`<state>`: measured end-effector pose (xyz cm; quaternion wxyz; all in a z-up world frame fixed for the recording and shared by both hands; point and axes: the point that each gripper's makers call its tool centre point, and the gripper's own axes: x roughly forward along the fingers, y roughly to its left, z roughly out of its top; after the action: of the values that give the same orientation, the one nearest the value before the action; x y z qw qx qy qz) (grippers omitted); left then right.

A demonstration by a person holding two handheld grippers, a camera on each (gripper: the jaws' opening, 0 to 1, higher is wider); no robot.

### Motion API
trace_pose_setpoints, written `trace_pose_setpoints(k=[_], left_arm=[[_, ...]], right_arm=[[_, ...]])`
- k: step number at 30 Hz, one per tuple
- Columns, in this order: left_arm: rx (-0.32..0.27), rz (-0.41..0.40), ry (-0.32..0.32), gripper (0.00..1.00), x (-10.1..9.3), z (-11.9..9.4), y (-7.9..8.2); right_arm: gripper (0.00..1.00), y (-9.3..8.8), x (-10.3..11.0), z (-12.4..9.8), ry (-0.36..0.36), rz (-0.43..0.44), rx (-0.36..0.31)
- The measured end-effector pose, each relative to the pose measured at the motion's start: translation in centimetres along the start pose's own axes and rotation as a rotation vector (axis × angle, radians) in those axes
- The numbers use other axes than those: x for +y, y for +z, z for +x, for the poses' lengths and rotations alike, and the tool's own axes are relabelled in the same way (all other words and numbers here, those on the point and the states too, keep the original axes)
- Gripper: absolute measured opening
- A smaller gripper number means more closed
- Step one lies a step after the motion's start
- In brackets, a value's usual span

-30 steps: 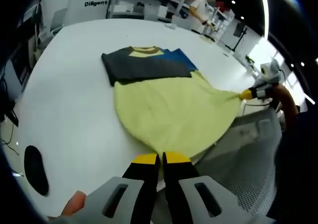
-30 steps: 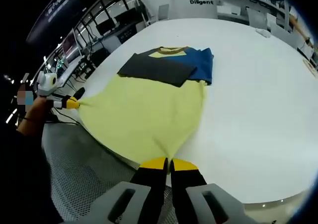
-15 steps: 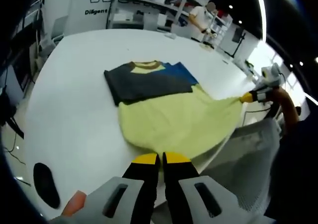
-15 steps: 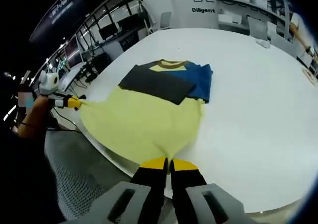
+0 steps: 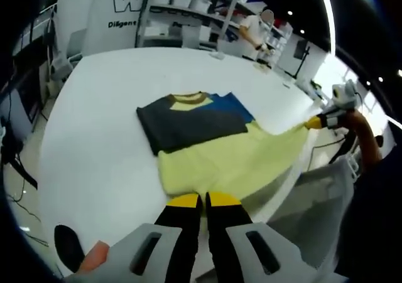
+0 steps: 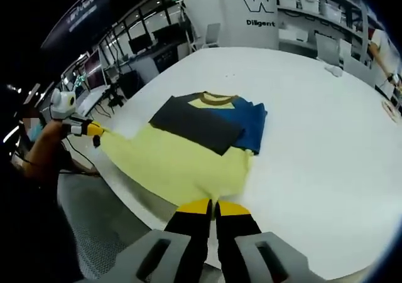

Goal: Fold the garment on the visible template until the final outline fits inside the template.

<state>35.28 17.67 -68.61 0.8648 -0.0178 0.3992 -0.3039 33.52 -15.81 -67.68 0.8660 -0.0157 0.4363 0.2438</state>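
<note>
1. I am holding the left gripper (image 5: 202,199) pressed together on one hem corner of the garment (image 5: 217,151); its yellow tips are pinching the yellow cloth at 6 o'clock in the left gripper view.
2. I am holding the right gripper (image 6: 214,206) clamped on the other hem corner, at 6 o'clock in the right gripper view. The same tool is appearing at 3 o'clock in the left gripper view, with the yellow hem stretched to it.
3. The garment is lying on the white table (image 5: 100,138), toward the near edge. Its upper part is already folded in: a dark grey panel (image 6: 198,125) is overlapping a blue panel (image 6: 251,123), with the collar (image 6: 217,98) at 12 o'clock. I cannot make out any template outline on the tabletop.
4. Judged step: I am lifting the hem taut between both tools, ready to fold it toward the collar.
5. To do this well, I am advising myself as follows:
   - keep both tools level and equally raised, so the hem edge stays straight;
   - carry both corners forward at one pace toward 12 o'clock;
   - avoid dragging the folded grey and blue panels out of place;
   - lay the hem square over the folded sleeves before releasing.
</note>
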Motion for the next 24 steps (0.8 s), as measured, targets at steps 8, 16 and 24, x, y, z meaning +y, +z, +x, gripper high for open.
trace_pose_setpoints(k=[8,16,24], left_arm=[[-0.020,0.012,0.007,0.00,0.6,0.3,2.0],[-0.037,0.020,0.010,0.00,0.8,0.8,3.8],[-0.056,0.008,0.012,0.00,1.3,1.2,4.9]], right_arm=[[0.00,1.5,-0.7,0.1,-0.001,-0.005,-0.016],[0.00,3.1,-1.5,0.3,-0.002,-0.005,-0.029],[0.00,4.0,-2.0,0.7,-0.010,-0.012,-0.038]])
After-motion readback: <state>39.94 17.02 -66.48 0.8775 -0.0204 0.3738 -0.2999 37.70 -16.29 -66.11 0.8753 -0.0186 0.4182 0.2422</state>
